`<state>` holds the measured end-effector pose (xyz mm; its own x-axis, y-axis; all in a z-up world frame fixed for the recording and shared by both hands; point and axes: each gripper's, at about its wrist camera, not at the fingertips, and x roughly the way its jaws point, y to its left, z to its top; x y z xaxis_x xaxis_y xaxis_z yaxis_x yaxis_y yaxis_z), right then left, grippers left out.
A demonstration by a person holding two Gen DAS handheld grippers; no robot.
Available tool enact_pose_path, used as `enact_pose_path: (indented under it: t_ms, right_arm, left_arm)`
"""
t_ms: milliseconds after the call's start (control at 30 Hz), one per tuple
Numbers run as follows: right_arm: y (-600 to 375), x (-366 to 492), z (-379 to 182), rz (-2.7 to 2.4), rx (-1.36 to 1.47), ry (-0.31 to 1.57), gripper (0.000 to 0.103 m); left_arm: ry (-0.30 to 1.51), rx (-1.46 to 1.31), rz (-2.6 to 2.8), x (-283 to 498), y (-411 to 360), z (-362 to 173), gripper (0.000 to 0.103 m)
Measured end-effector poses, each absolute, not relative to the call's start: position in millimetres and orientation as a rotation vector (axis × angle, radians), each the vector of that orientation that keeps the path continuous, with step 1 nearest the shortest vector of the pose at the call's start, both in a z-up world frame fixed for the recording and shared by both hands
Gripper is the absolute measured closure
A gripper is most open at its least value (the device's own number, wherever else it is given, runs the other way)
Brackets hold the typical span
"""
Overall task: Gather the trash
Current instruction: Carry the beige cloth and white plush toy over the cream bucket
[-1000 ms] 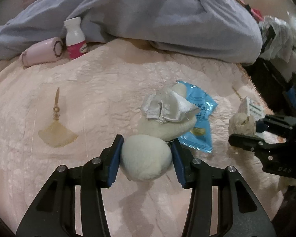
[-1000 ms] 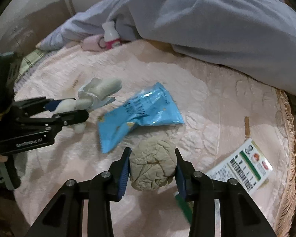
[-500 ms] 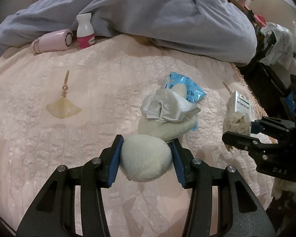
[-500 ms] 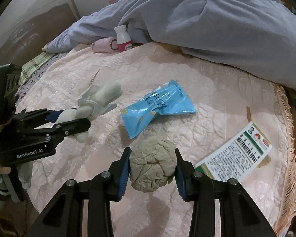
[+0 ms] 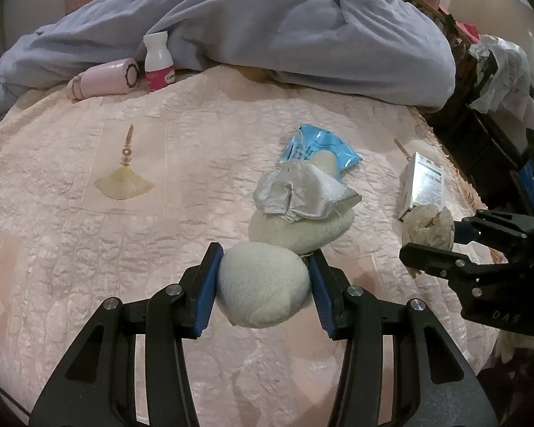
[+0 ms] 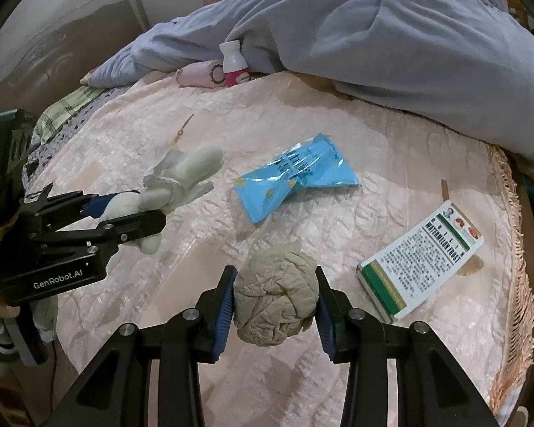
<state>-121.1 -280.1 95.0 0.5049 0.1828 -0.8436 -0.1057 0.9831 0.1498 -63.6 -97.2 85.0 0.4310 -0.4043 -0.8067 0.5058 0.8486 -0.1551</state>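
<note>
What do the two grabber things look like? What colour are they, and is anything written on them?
Both are black, with angular open-frame arms and silver bolts. The left gripper and right gripper have blue ribbed pads inside the jaws. The left one's body reads "GenRobot.AI" in white; the right one's shows letters like "DAS". A bit of a light glove shows behind the left one.

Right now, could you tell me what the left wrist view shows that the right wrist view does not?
Only the left wrist view shows the gold fan pattern on the bedspread. Only the right shows the checked cloth and the box's printed face. Both share the blue wrapper, white bottle, the plush toy in the left hand-held gripper and the crumpled paper in the right hand-held gripper.
</note>
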Motion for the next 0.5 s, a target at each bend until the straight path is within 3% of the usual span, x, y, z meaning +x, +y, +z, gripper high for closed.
enact_pose_path:
  t_ms: [500]
  right_arm:
    - [-278,-154,102,0.157,0.073,1.019,0.064]
  left_arm:
    - [0.942,0.157,-0.576,-99,-106,97,0.057]
